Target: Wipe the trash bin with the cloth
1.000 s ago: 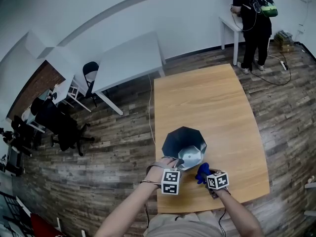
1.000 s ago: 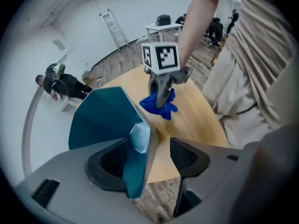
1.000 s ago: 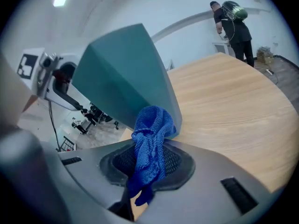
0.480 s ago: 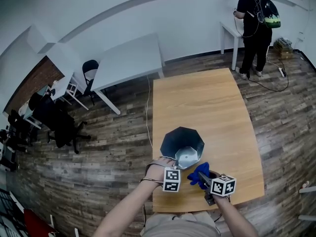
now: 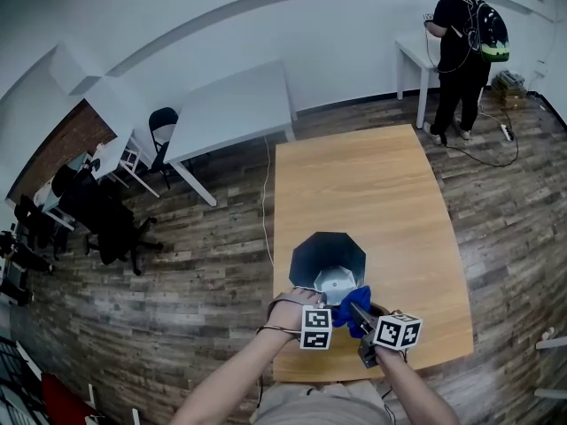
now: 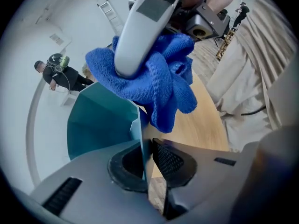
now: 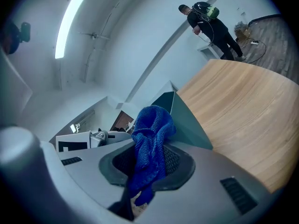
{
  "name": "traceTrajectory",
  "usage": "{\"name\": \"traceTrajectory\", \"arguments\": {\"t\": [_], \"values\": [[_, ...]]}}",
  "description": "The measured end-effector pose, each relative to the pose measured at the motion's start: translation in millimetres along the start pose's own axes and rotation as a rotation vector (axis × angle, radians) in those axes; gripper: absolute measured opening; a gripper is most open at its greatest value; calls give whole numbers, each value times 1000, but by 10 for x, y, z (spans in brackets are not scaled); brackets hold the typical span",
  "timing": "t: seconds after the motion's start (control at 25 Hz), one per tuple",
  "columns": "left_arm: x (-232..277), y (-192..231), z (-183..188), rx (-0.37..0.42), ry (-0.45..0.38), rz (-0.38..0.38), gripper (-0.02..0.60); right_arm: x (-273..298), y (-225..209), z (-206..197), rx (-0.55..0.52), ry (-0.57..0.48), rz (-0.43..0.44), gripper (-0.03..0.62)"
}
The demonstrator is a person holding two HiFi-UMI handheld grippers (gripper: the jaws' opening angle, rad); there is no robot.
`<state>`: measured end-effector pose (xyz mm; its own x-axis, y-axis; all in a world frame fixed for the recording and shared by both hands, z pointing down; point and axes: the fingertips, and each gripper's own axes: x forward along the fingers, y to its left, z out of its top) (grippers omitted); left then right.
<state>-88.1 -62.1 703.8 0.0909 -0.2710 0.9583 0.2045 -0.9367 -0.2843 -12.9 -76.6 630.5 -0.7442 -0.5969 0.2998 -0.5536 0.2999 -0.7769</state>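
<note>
The dark teal trash bin [image 5: 328, 257] stands on the wooden table [image 5: 372, 184] close to its near edge. My left gripper [image 5: 320, 308] reaches down onto the bin's near rim. In the left gripper view its jaws [image 6: 145, 160] have just been closing, and the pads now pinch the thin wall of the bin [image 6: 98, 125]. My right gripper [image 5: 357, 309] is shut on the blue cloth [image 5: 353, 299], just right of the left one at the rim. The cloth [image 7: 149, 136] bunches out between the right gripper's [image 7: 147, 167] pads, with the bin [image 7: 187, 120] right behind it. From the left gripper view the cloth [image 6: 159, 85] hangs above the rim.
A white table [image 5: 235, 104] stands behind the wooden one, with a dark chair [image 5: 161, 129] and an office chair [image 5: 106, 224] to the left. A person [image 5: 462, 38] stands at a small desk at the back right. Wood floor surrounds the table.
My right gripper has lifted the blue cloth off the table and carried it left, up to the bin's near rim. The left hand has stayed at the rim.
</note>
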Motion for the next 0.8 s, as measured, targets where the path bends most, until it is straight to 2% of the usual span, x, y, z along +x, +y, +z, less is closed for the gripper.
{"name": "traceTrajectory", "arguments": {"t": [0.16,0.44,0.8], "values": [[3,6,17,19,-10,6,40,135,-84,-103,-4,5,-7,81],[1,12,18,8,-26,-14,40,248,-236,-203,-6,2,-36,81],[10,0,40,44,-49,-39,40,496,-819,-582,47,80,-134,81]]}}
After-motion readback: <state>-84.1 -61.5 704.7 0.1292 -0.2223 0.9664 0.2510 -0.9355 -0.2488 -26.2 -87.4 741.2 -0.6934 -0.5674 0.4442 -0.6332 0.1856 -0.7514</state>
